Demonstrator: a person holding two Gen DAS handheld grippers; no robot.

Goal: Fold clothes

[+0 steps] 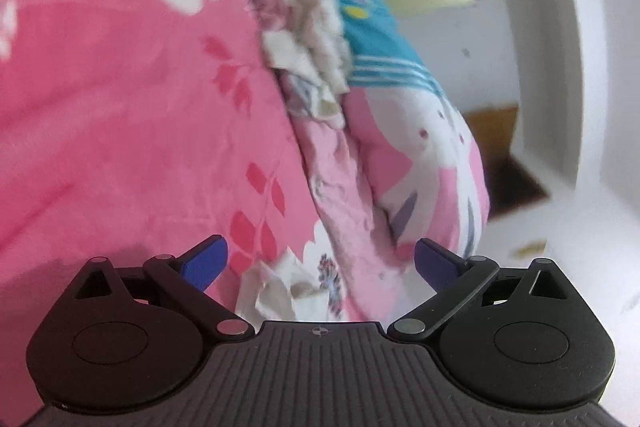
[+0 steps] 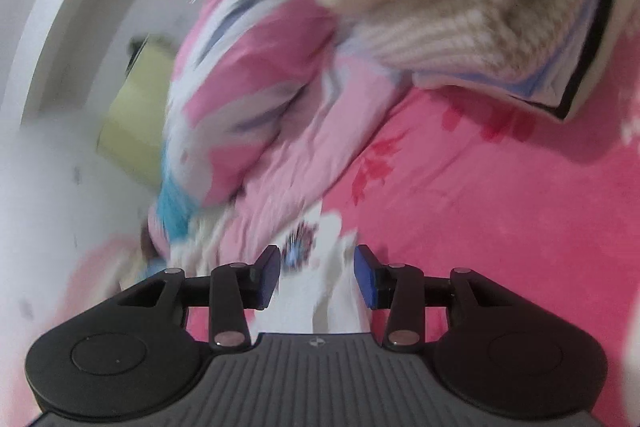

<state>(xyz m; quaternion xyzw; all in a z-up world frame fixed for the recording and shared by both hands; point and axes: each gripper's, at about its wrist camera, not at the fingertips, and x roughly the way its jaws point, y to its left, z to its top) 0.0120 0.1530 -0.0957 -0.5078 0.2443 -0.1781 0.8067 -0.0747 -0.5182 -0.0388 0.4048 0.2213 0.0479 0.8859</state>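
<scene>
Over a pink flowered blanket (image 1: pixel 120 107): left gripper (image 1: pixel 320 263) spread wide, right gripper (image 2: pixel 316 273) partly parted, both empty, seemingly to reach cloth; cream knit sweater (image 2: pixel 460 11) bunched at the blanket's edge, beside a rumpled pink quilt (image 2: pixel 256 83); both views blurred

Place: a home bedroom.
Bed: pink flowered blanket (image 1: pixel 120 115) spread across it.
Bedding: rumpled pink-and-white quilt (image 1: pixel 432 163), teal pillow (image 1: pixel 360 7).
Surroundings: white wall (image 1: pixel 452 59), cream knitted garment (image 2: pixel 480 7).

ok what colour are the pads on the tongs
Blue pads, clearest in the right wrist view.
</scene>
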